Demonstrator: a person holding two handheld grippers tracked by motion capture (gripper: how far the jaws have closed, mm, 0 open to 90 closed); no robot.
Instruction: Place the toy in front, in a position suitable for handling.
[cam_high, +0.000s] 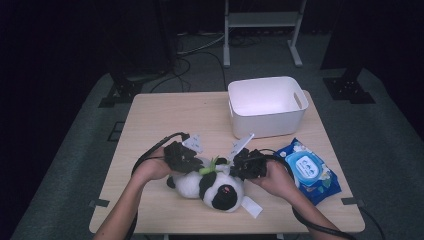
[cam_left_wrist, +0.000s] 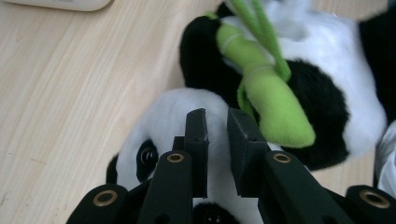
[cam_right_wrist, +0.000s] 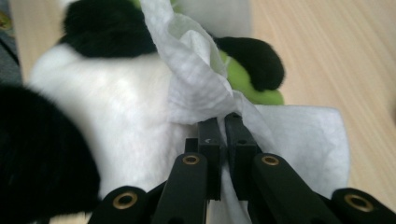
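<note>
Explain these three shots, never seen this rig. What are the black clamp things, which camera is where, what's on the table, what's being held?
No robot here: a person holds a two-jaw gripper in each hand. The high view looks down on the wooden table from above; the left gripper and right gripper meet over a plush panda. The other two pictures come from cameras riding on each gripper, looking along its black jaws.

On the table: the panda with its green bamboo piece, an empty white bin and a blue pack of wet wipes.

The right gripper's jaws are shut on a white wipe draped against the panda. The left gripper's jaws stand nearly together over the panda's head, pinching nothing that I can make out.
</note>
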